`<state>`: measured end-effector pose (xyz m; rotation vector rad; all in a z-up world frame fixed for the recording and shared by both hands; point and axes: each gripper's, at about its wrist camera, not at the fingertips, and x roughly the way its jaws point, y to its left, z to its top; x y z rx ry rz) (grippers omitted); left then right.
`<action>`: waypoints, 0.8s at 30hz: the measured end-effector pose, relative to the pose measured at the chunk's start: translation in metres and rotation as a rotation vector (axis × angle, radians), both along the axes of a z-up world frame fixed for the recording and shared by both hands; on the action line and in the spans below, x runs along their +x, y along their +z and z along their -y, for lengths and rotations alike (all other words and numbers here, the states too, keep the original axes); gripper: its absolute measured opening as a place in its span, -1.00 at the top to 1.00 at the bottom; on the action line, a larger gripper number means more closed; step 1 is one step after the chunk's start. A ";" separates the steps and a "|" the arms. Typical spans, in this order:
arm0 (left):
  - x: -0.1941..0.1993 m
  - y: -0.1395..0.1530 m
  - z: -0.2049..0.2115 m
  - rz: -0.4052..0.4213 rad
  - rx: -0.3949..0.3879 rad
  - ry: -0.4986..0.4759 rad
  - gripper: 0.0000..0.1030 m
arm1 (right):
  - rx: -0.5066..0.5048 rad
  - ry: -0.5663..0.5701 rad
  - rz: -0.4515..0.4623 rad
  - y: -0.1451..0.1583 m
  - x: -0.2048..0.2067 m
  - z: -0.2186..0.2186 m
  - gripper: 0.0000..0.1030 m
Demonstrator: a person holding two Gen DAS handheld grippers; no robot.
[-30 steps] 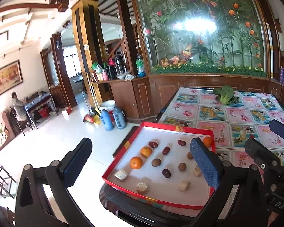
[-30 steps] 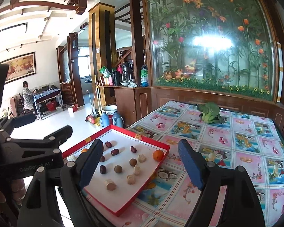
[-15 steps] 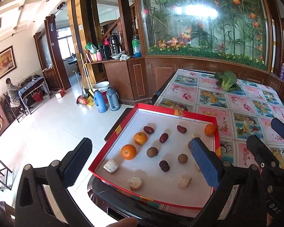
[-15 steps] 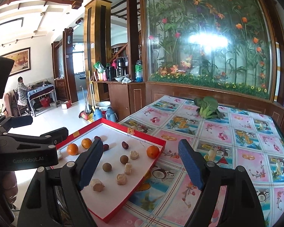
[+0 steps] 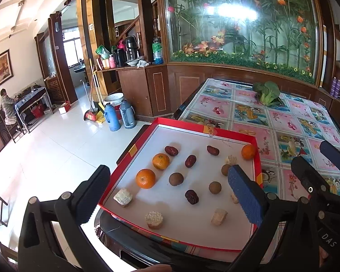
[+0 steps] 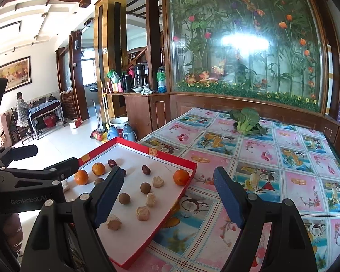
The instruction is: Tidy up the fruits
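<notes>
A shallow red-rimmed tray with a white floor lies on the table's near left corner. On it sit three oranges, the nearest one at the left, another by the right rim, plus dark red dates, brown round longans and pale chunks. My left gripper hovers open above the tray's near half with nothing between its fingers. My right gripper stands open over the tray's right edge, also empty.
The table wears a flowered cloth, and a leafy green vegetable lies at its far end. A glass flower panel and wooden cabinet stand behind. Two thermos flasks and a broom stand on the tiled floor at left. A person sits far left.
Both grippers have sunk and tipped down toward the tray, which now looks larger and nearer. Both stay open and the fruits have not moved.
</notes>
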<state>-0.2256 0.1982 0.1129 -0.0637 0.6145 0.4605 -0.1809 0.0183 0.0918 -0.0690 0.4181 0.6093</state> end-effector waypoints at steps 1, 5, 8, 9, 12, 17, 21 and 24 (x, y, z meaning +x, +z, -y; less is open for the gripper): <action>0.001 -0.001 -0.001 -0.001 -0.005 0.000 -1.00 | -0.002 0.002 0.001 0.000 -0.001 -0.001 -0.58; 0.000 -0.004 -0.006 -0.011 -0.023 0.005 -1.00 | -0.012 0.013 0.006 -0.001 -0.005 -0.004 -0.58; -0.001 -0.006 -0.008 -0.010 -0.027 0.011 -1.00 | -0.012 0.018 0.016 -0.001 -0.007 -0.006 -0.58; 0.000 -0.007 -0.008 -0.014 -0.030 0.011 -1.00 | -0.010 0.020 0.019 -0.001 -0.006 -0.007 -0.58; 0.000 -0.009 -0.009 -0.020 -0.025 0.013 -1.00 | -0.001 0.024 0.020 -0.001 -0.003 -0.008 -0.58; 0.002 -0.009 -0.013 -0.010 -0.021 0.033 -1.00 | -0.003 0.021 0.013 -0.002 0.000 -0.008 -0.58; 0.005 -0.009 -0.013 -0.006 -0.024 0.034 -1.00 | 0.015 0.020 -0.001 -0.002 0.002 -0.005 -0.58; 0.007 -0.009 -0.012 -0.008 -0.018 0.032 -1.00 | 0.009 0.024 -0.001 -0.002 0.003 -0.005 -0.58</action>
